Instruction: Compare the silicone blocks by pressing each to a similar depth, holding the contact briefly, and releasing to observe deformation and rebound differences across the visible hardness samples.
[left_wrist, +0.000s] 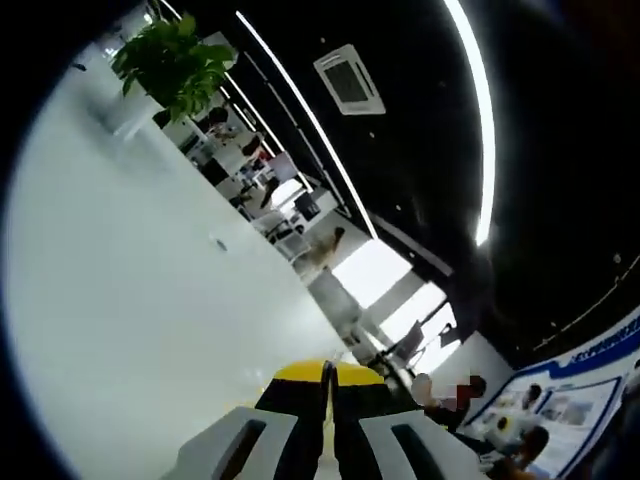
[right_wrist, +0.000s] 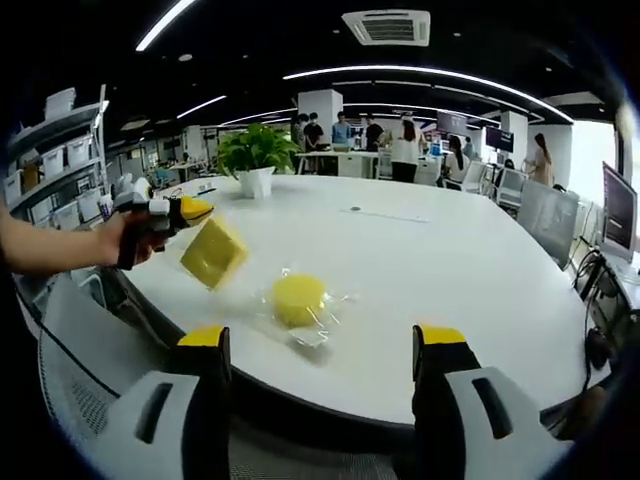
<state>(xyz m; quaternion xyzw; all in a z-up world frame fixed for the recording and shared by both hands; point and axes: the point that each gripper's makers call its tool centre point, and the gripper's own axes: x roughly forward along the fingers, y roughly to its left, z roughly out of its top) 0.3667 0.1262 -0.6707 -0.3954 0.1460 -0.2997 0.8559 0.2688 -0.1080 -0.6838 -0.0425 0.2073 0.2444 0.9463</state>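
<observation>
A round yellow silicone block (right_wrist: 298, 298) lies in a clear wrapper on the white table (right_wrist: 430, 260), just beyond my right gripper (right_wrist: 322, 342), which stands open with nothing between its yellow-tipped jaws. To the left, a hand holds my left gripper (right_wrist: 188, 209) over the table edge. A square yellow block (right_wrist: 213, 253) hangs tilted right under its tips, off the table; the exact grip is hard to see. In the left gripper view, that gripper (left_wrist: 328, 375) has its jaws pressed together, pointing across the table (left_wrist: 150, 300).
A potted plant (right_wrist: 255, 150) (left_wrist: 175, 60) stands at the far side of the table. Several people stand at desks behind it. Shelves with boxes (right_wrist: 55, 150) are at the left, a mesh chair (right_wrist: 85, 380) near the front edge, and a monitor (right_wrist: 612, 210) at the right.
</observation>
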